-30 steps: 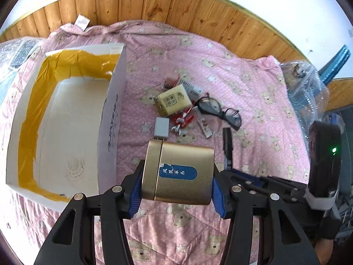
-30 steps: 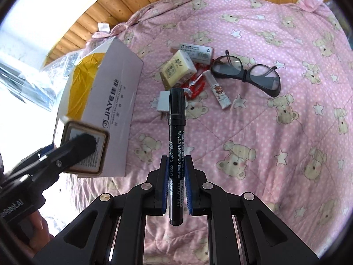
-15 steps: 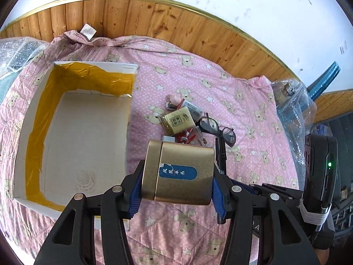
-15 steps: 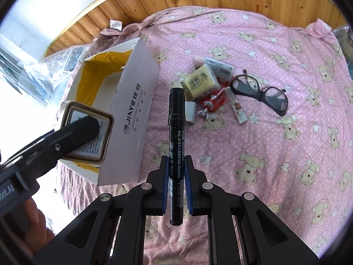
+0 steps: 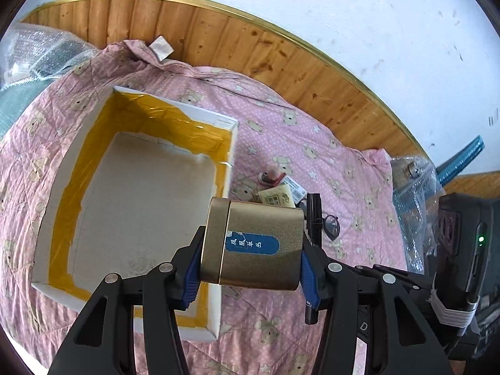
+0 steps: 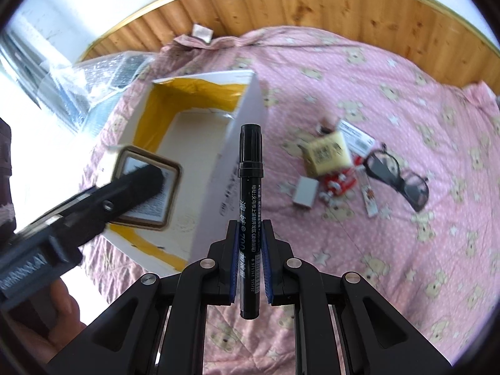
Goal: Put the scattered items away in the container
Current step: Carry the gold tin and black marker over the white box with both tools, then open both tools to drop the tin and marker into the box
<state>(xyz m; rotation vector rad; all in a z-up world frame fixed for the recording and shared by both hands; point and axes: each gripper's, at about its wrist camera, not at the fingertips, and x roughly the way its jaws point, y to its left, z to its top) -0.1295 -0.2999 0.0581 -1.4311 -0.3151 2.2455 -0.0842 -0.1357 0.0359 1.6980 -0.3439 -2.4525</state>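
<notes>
Left tongs (image 5: 251, 261) clamped on a gold tin (image 5: 254, 245), held over the box (image 5: 232, 143) rim. Right tongs (image 6: 249, 261) clamped on a marker (image 6: 250, 206), beside the box. Box interior empty. Ahead on the bed: glasses (image 6: 398, 179), yellow packet (image 6: 326, 153), small bits unsorted. Nothing deposited yet.

One white box (image 5: 62, 187), one gold tin (image 5: 256, 247), one black marker (image 6: 249, 206), one pair of glasses (image 6: 397, 181), two tongs

left tongs (image 5: 251, 276) clamping gold tin (image 5: 256, 247), white box (image 5: 78, 143)
</notes>
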